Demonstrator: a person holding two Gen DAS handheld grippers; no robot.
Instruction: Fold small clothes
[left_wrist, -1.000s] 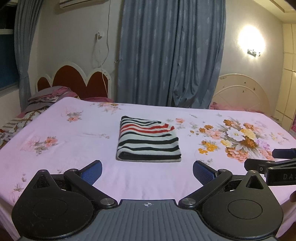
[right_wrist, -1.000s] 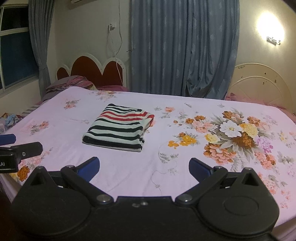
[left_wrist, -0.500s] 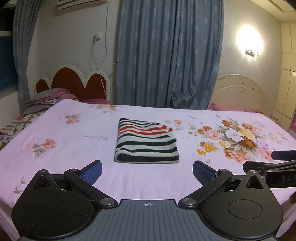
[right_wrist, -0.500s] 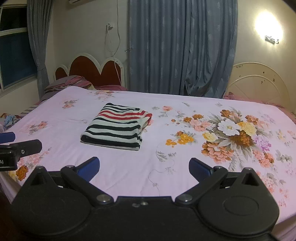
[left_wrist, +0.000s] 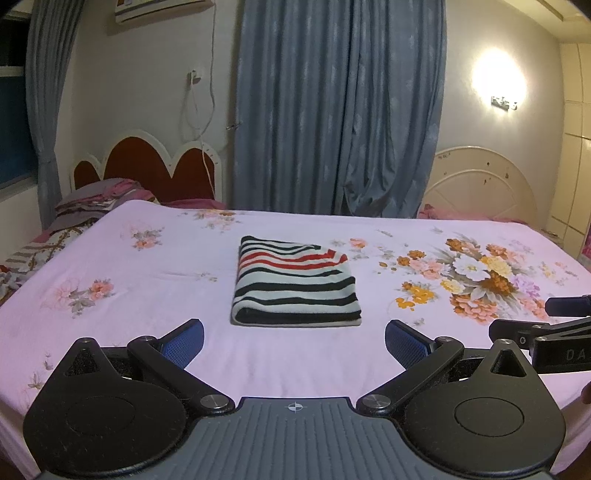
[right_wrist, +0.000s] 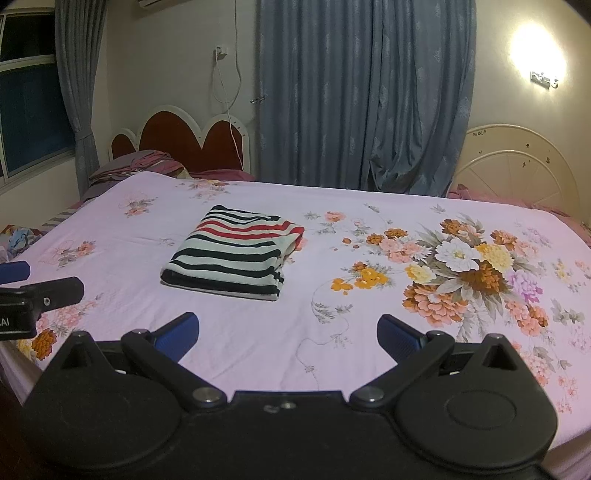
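Striped garment (left_wrist: 295, 284), folded into a rectangle, lies flat ahead of the left gripper (left_wrist: 294, 341), between and beyond its fingertips, long axis running away from them, folded edge nearest. Left gripper and right gripper (right_wrist: 288, 334) both hang with fingers wide apart, holding nothing. Bare floral bedsheet (left_wrist: 110, 325) surrounds the garment on every side. Blue curtains (left_wrist: 340, 103) hang behind.

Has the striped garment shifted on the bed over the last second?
No. The striped garment lies at the same place on the bed sheet, equally left of the big flower print; only the cameras drifted.
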